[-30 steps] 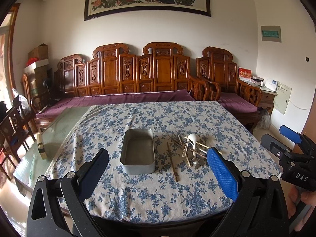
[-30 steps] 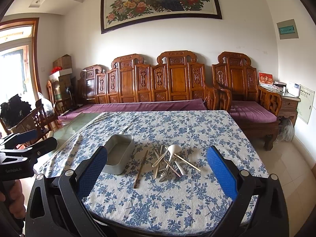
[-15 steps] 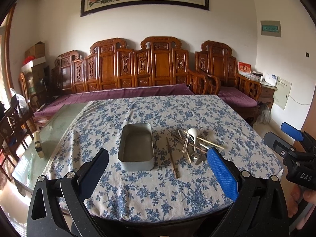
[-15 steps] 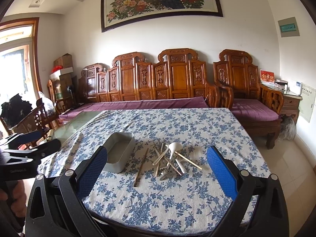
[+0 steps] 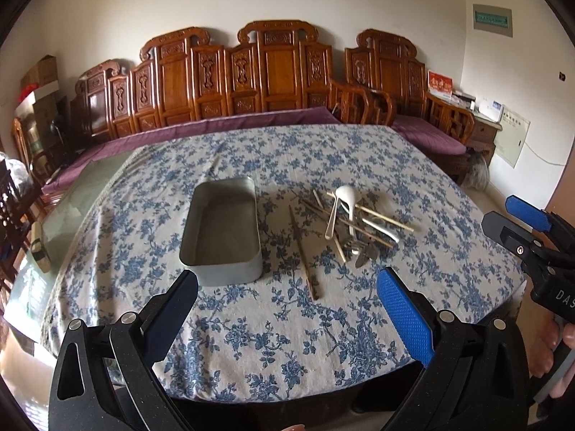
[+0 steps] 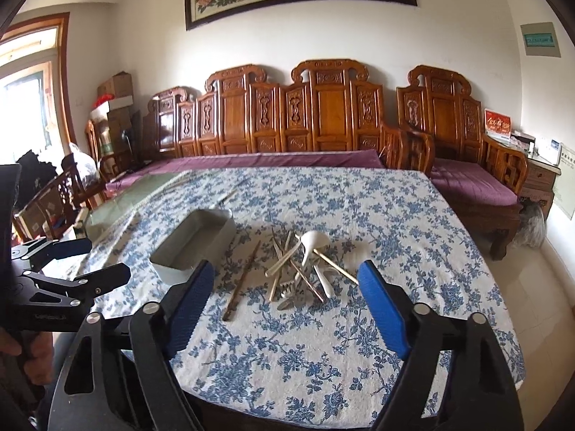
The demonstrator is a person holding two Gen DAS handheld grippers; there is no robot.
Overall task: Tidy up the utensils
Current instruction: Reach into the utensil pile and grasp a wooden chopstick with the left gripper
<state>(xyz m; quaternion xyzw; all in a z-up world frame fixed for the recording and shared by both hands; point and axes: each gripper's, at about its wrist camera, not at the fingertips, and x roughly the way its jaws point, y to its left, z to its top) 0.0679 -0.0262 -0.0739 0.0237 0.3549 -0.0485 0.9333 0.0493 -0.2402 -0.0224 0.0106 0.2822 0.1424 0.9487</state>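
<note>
A grey metal tin point(image 5: 222, 230) lies open and empty on the blue-flowered tablecloth point(image 5: 287, 330); it also shows in the right wrist view point(image 6: 194, 248). Right of it lies a pile of utensils point(image 5: 354, 222) with a white spoon, chopsticks and metal pieces, also in the right wrist view point(image 6: 305, 265). A single brown chopstick point(image 5: 303, 255) lies between tin and pile. My left gripper point(image 5: 287, 305) is open and empty over the table's near edge. My right gripper point(image 6: 284, 294) is open and empty, short of the pile.
A carved wooden bench with purple cushions point(image 5: 273, 82) stands behind the table. A bare glass strip of tabletop point(image 5: 54, 215) lies left of the cloth. Wooden chairs point(image 6: 54, 201) stand at the left. A side cabinet point(image 6: 539, 176) stands at the right.
Both grippers have moved forward toward the table and tipped down; the tin and utensils now appear closer. Both stay open and empty.
</note>
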